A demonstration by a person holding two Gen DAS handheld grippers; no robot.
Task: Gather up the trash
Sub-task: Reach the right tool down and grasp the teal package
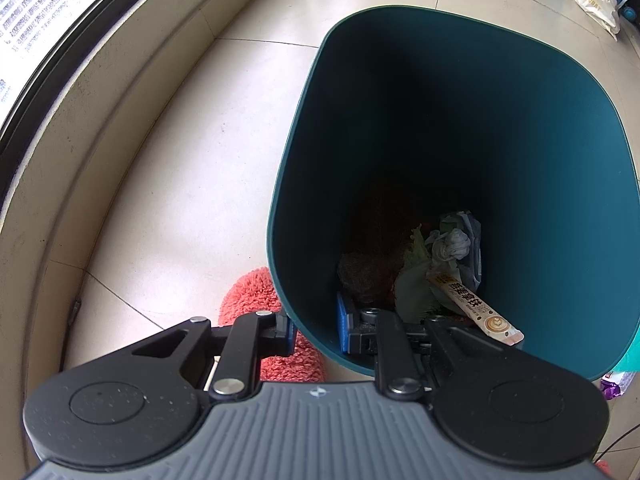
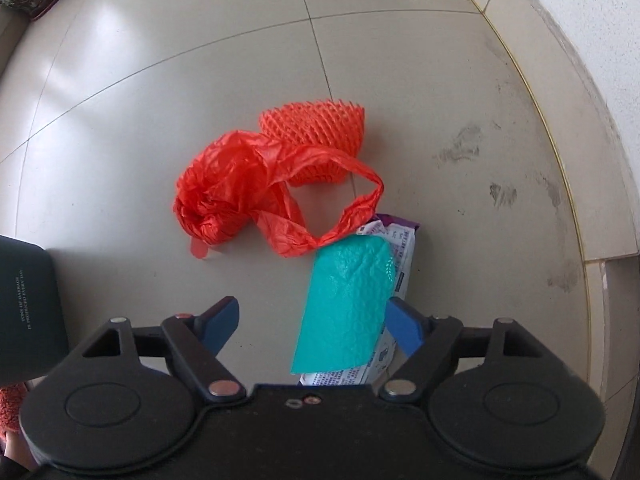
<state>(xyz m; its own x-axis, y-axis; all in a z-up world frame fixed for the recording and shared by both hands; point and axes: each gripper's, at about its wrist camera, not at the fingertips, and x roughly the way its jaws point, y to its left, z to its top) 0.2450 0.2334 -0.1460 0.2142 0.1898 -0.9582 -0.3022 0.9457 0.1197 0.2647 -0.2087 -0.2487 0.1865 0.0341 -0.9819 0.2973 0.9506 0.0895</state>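
Trash bin [image 1: 460, 128] clamped by left tool [image 1: 316, 330] — right view: teal pack [image 2: 346, 304].

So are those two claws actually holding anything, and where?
The left gripper pinches the teal bin by its near rim; the right gripper holds nothing.

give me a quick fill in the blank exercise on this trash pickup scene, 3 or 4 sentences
1. The left gripper is clamped on the rim of the dark teal ____.
2. The right gripper hangs with its jaws ____ over a teal packet on the floor.
3. The plastic bag beside the foam fruit net is ____ in colour.
4. The coffee stick sachet lies ____ the bin.

Missing words: bin; open; red; inside
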